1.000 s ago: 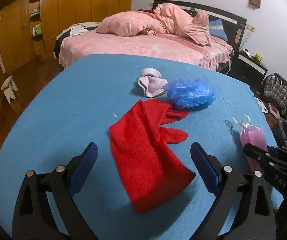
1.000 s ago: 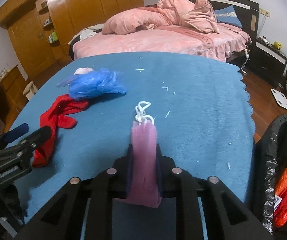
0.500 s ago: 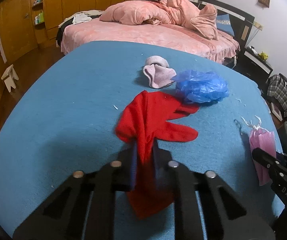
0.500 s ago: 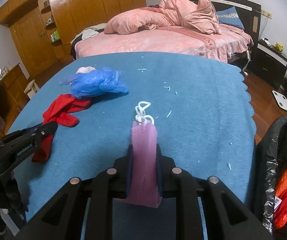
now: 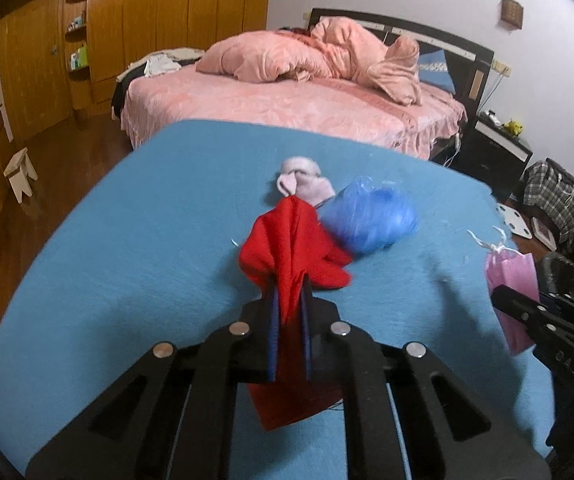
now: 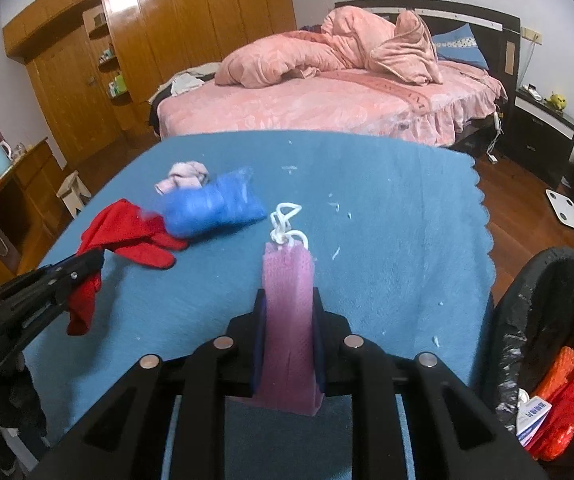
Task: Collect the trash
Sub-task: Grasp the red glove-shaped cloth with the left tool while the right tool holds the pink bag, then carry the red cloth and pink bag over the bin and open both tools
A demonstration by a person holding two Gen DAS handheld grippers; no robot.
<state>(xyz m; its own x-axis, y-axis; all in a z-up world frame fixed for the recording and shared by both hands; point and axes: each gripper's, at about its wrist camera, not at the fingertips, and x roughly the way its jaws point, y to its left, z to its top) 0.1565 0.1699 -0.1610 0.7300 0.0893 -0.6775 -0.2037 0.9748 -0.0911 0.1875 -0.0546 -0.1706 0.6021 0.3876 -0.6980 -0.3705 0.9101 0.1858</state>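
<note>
My left gripper (image 5: 289,304) is shut on a red cloth glove (image 5: 293,248) and holds it lifted off the blue table cloth (image 5: 127,248). The glove also shows in the right wrist view (image 6: 123,232), hanging from the left gripper (image 6: 87,264). My right gripper (image 6: 289,312) is shut on a pink mesh pouch (image 6: 289,300) with white string loops; the pouch also shows in the left wrist view (image 5: 511,284). A crumpled blue plastic bag (image 5: 371,216) (image 6: 211,208) and a pale pink sock (image 5: 303,180) (image 6: 185,176) lie on the table.
A black-lined trash bin (image 6: 547,320) holding red and orange wrappers stands at the table's right edge. Small white scraps (image 6: 335,208) dot the cloth. A pink bed (image 5: 287,100) is behind the table, a wooden wardrobe (image 6: 147,52) at back left, a stool (image 5: 21,172) on the floor.
My left gripper closed on the red glove and lifted it, bunching it up off the table. My right gripper kept hold of the pink pouch and rose slightly.
</note>
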